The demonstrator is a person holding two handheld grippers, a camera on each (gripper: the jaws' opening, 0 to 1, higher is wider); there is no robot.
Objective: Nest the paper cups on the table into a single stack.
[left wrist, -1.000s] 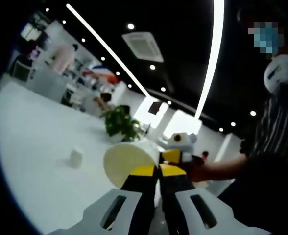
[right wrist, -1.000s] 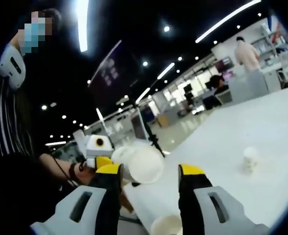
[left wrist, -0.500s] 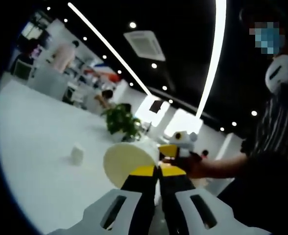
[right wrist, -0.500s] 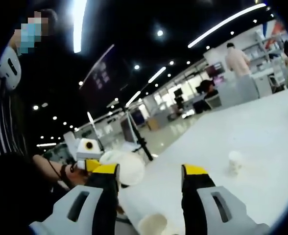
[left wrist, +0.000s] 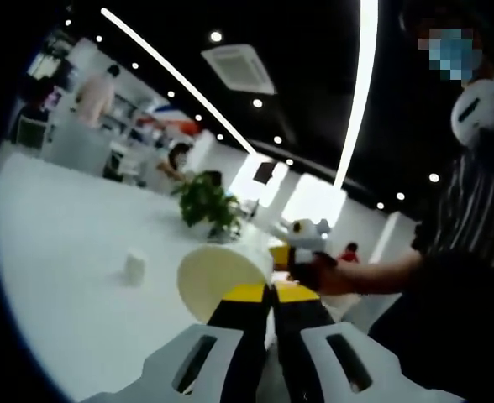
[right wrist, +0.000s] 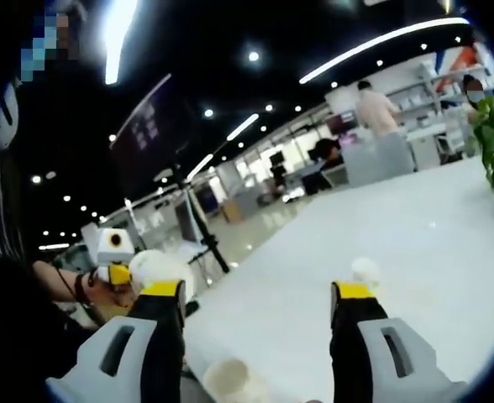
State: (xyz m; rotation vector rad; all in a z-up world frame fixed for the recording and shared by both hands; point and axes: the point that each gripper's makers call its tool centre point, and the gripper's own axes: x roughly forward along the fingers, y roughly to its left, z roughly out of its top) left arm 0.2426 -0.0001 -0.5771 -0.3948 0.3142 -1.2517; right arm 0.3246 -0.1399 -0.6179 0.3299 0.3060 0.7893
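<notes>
**Paper cups: one held, two out on the table**

The cream paper cup (left wrist: 219,275) lying on its side is pinched between the left gripper (left wrist: 271,293)'s yellow-tipped jaws, lifted above the white table (left wrist: 54,243). A second small white paper cup (left wrist: 134,267) stands upright on that table, well apart from the held one, with the green potted plant (left wrist: 207,204) further back. In the right gripper view, the right gripper (right wrist: 260,292) has its jaws spread wide with nothing between them. Another white cup (right wrist: 224,379) sits near the table edge, low between them.
</notes>
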